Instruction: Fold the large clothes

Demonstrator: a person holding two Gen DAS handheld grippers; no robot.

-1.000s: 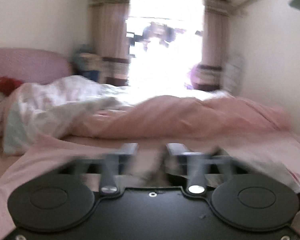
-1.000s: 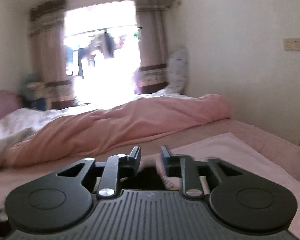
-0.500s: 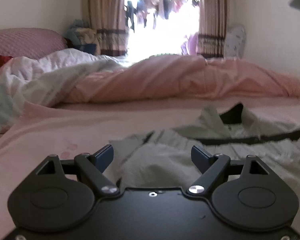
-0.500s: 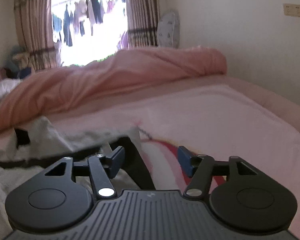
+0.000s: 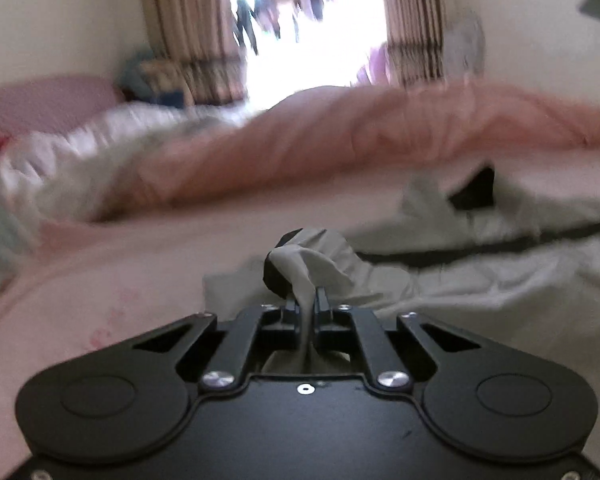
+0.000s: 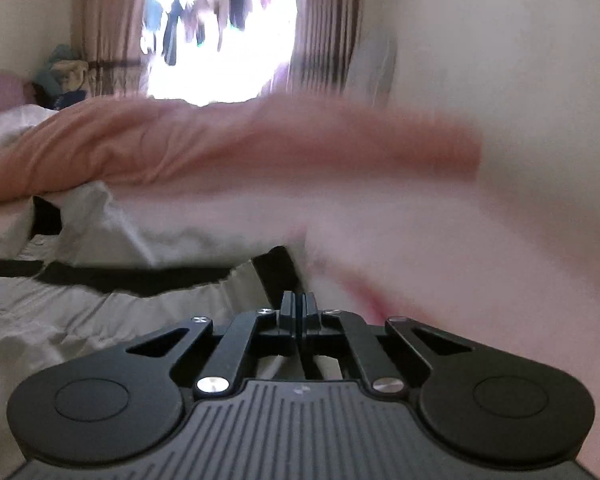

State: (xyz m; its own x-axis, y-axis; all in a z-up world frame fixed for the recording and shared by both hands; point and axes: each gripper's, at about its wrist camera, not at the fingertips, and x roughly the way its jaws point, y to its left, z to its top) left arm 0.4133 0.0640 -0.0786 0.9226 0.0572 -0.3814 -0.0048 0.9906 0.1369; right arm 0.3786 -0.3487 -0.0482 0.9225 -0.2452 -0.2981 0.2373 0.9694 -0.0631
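Grey garment (image 5: 480, 280) pinched in left gripper (image 5: 309, 302), right gripper (image 6: 299, 305) just closed together, no readable writing

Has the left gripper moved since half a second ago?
Yes. The left gripper has just closed on the grey garment, bunching a fold that earlier lay flat on the pink bed sheet.

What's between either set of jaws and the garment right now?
Nothing visible. The left gripper has just closed on a bunched fold of the grey garment. The right gripper has just closed at the garment's black-trimmed edge; whether it pinches cloth is unclear.
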